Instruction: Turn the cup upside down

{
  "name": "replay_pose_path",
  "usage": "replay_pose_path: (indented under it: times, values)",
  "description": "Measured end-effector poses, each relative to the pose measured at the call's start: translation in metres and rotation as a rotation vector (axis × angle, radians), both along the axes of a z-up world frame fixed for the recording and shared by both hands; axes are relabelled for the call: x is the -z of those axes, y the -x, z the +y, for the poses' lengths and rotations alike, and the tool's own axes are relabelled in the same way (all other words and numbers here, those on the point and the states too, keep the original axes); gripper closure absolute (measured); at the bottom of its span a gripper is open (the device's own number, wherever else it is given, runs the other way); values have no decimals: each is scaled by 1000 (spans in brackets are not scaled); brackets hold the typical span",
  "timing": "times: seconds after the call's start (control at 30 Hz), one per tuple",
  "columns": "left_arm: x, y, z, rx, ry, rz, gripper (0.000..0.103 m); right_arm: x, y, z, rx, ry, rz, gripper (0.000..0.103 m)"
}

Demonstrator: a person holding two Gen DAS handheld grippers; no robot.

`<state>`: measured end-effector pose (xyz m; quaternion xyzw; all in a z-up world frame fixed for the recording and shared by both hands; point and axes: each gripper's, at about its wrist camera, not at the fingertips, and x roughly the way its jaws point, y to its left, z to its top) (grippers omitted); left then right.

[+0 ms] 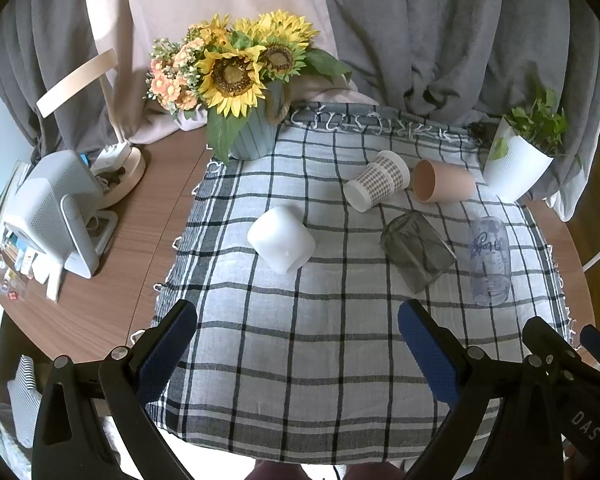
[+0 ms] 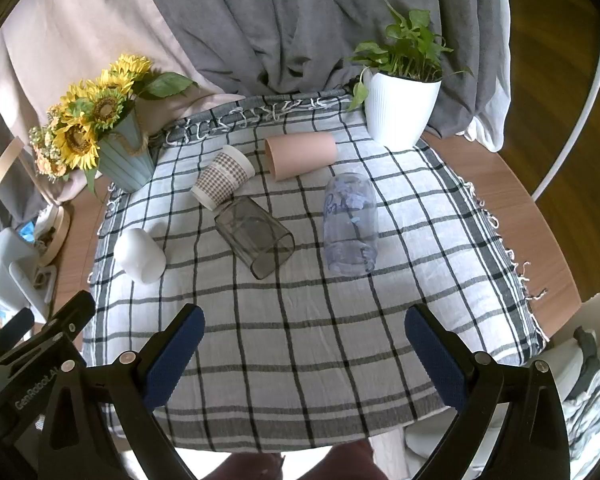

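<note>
Several cups lie on their sides on the checked cloth [image 1: 300,340] [image 2: 300,340]: a white cup [image 1: 281,239] [image 2: 140,255], a houndstooth paper cup [image 1: 377,185] [image 2: 223,183], a pink cup [image 1: 444,186] [image 2: 301,155], a smoky glass [image 1: 417,251] [image 2: 254,236] and a clear printed glass [image 1: 490,260] [image 2: 351,227]. My left gripper [image 1: 298,322] is open and empty above the cloth's near part, well short of the white cup. My right gripper [image 2: 305,326] is open and empty, short of the glasses.
A blue pot of sunflowers [image 1: 244,80] [image 2: 100,128] stands at the cloth's back left. A white plant pot [image 1: 518,160] [image 2: 402,104] stands at the back right. A white device [image 1: 56,216] and a lamp base [image 1: 120,176] sit on the wooden table [image 1: 140,240] at left. Grey curtains hang behind.
</note>
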<state>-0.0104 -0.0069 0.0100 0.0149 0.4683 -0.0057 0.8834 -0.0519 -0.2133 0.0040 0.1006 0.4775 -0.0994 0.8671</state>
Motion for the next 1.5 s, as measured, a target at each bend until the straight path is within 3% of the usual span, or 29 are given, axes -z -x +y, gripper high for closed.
replay_pose_path:
  times: [1.07,1.5]
  values:
    - [9,-6,1,-15,0,41,0,7,-9,5,-19,2,14,2]
    - [30,-33,7,-155,-25,91,0,21,-59,12,-150,19,37,2]
